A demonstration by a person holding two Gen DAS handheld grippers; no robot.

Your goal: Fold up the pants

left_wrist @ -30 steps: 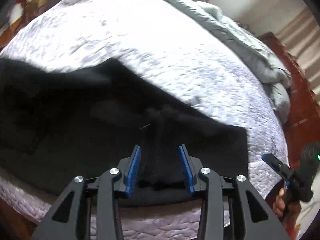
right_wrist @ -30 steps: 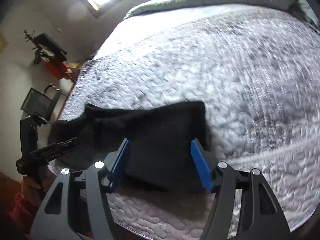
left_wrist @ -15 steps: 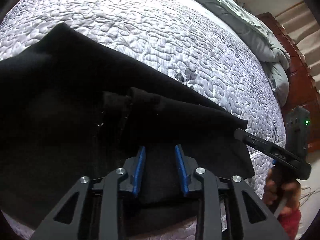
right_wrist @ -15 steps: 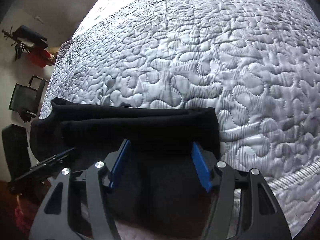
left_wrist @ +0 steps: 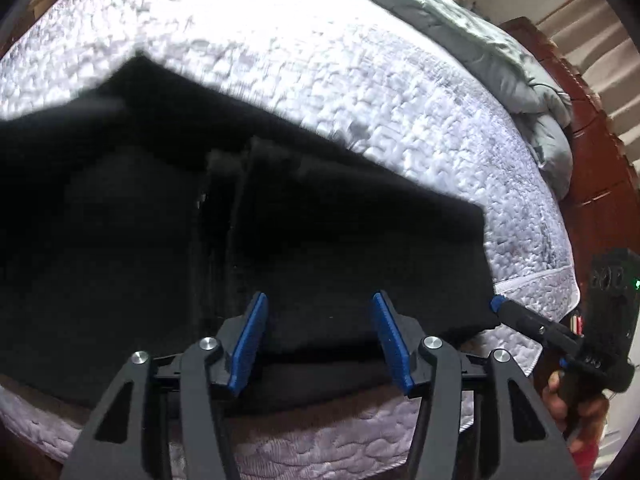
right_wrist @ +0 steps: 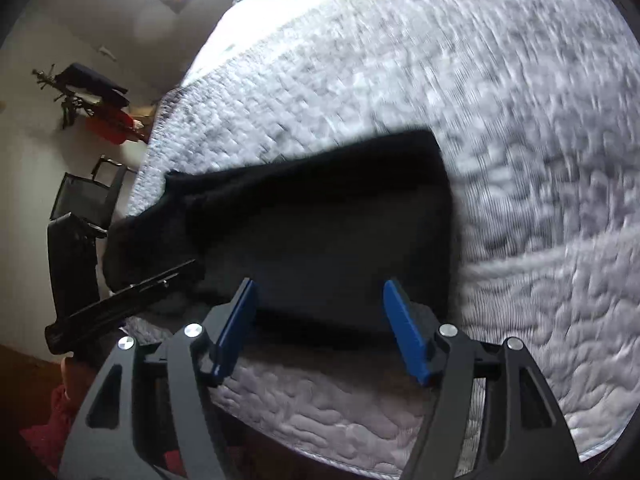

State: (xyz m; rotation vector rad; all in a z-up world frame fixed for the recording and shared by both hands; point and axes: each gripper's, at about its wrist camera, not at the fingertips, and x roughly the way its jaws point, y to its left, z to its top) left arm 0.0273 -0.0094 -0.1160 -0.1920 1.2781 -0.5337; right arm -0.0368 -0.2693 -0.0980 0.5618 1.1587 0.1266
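Black pants (left_wrist: 280, 240) lie folded on the white quilted bed (left_wrist: 360, 80), along its near edge; they also show in the right wrist view (right_wrist: 328, 232). My left gripper (left_wrist: 318, 304) is open and empty, just above the pants' near edge. My right gripper (right_wrist: 318, 292) is open and empty, hovering over the pants' near right part. The right gripper's finger (left_wrist: 528, 322) shows at the pants' right corner in the left wrist view. The left gripper's finger (right_wrist: 120, 300) shows at the left in the right wrist view.
A grey-green duvet (left_wrist: 480, 40) is bunched at the far side of the bed. A dark wooden headboard (left_wrist: 592, 184) stands to the right. A black chair (right_wrist: 84, 200) and red items (right_wrist: 108, 128) stand by the wall at the left.
Both grippers have pulled back and up from the pants. The left jaws have opened wider than half a second ago. The pants stay flat on the bed.
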